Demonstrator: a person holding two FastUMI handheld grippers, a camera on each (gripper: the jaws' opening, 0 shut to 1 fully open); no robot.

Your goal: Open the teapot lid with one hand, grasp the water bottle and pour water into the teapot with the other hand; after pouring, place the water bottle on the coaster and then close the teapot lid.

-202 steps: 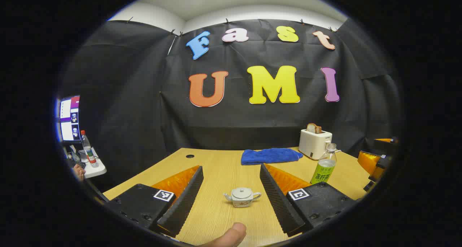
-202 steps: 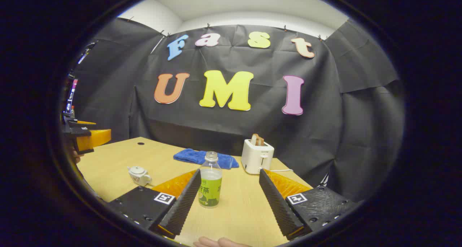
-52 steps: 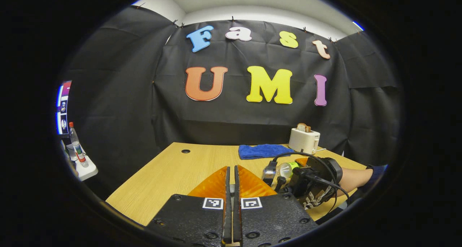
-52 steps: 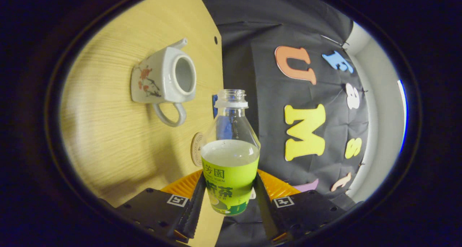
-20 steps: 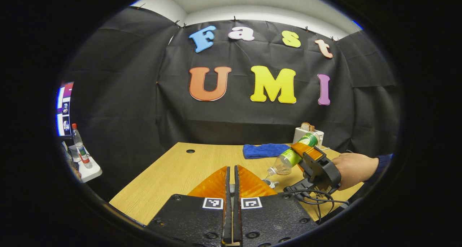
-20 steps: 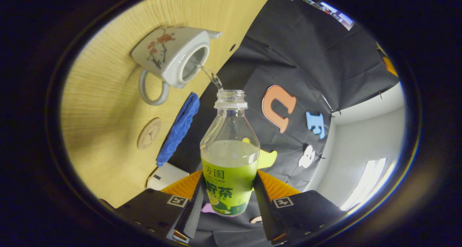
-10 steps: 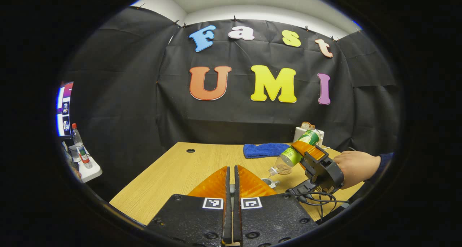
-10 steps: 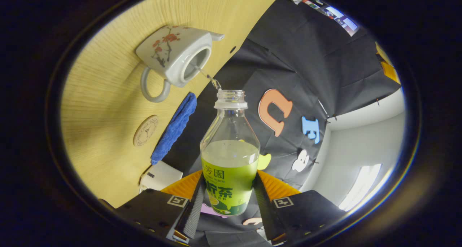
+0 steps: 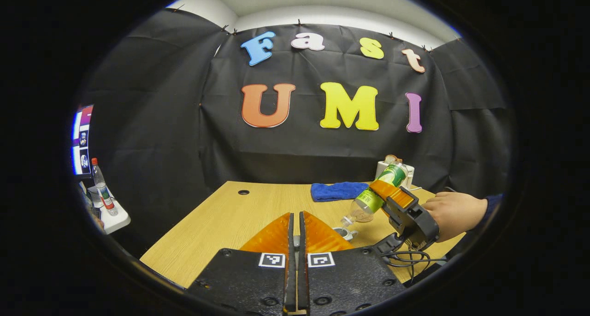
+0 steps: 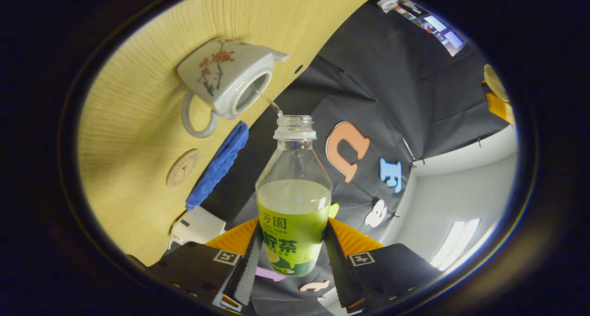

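My right gripper is shut on the green-labelled water bottle, tipped mouth-down toward the white flowered teapot. A thin stream of water runs from the bottle's mouth into the teapot's uncovered opening. In the left gripper view, the right gripper and a hand hold the slanted bottle above the teapot. My left gripper is shut and raised off the table. In the right gripper view it holds the pale teapot lid. A round coaster lies near the teapot's handle.
A blue cloth and a white toaster sit at the back of the wooden table. A cable trails from the right gripper onto the table. Off the table's left stand a small side table with a bottle and a screen.
The right gripper has tipped the bottle a little further over the teapot, and the water keeps running. The left gripper has stayed where it was, still shut.
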